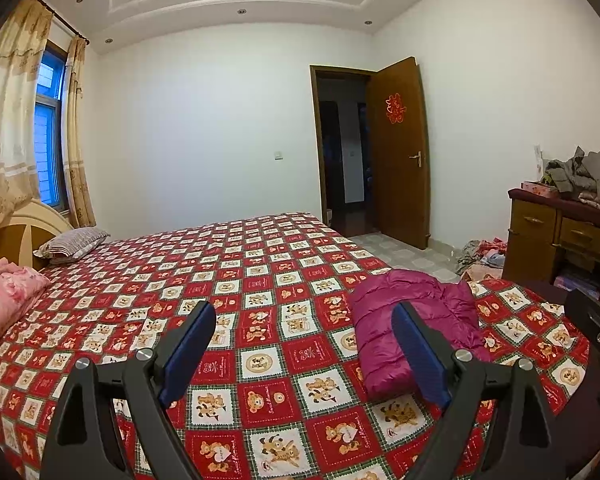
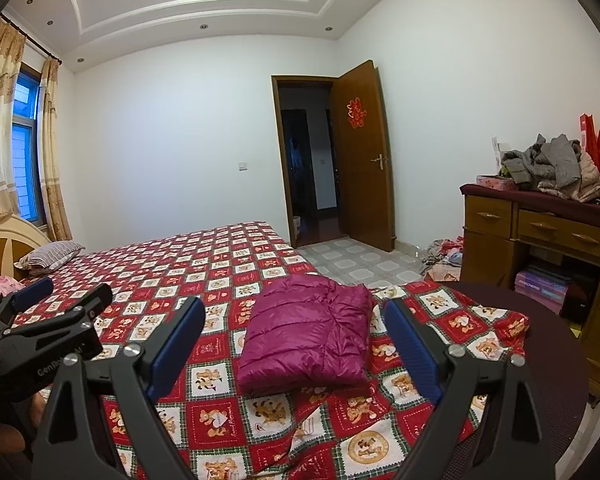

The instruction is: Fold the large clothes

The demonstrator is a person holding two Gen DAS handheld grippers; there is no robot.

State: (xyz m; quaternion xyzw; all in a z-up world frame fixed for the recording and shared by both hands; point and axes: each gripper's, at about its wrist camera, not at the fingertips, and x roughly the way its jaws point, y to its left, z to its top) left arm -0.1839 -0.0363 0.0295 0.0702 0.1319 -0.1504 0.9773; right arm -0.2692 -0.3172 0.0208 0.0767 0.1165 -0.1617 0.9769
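Note:
A magenta quilted jacket (image 2: 308, 332) lies folded into a compact bundle on the red patterned bedspread (image 2: 220, 280), near the bed's right corner. In the left wrist view the jacket (image 1: 412, 316) sits partly behind the right finger. My left gripper (image 1: 304, 316) is open above the bedspread with nothing between its blue pads. My right gripper (image 2: 296, 316) is open too, its fingers standing either side of the jacket without touching it. The left gripper's body (image 2: 52, 320) shows at the left edge of the right wrist view.
A striped pillow (image 1: 74, 242) and a pink folded quilt (image 1: 4, 300) lie by the headboard. A wooden desk (image 2: 540, 236) piled with grey clothes (image 2: 548, 164) stands at the right. Clothes lie on the tiled floor (image 2: 444, 258) near the open door (image 2: 364, 156).

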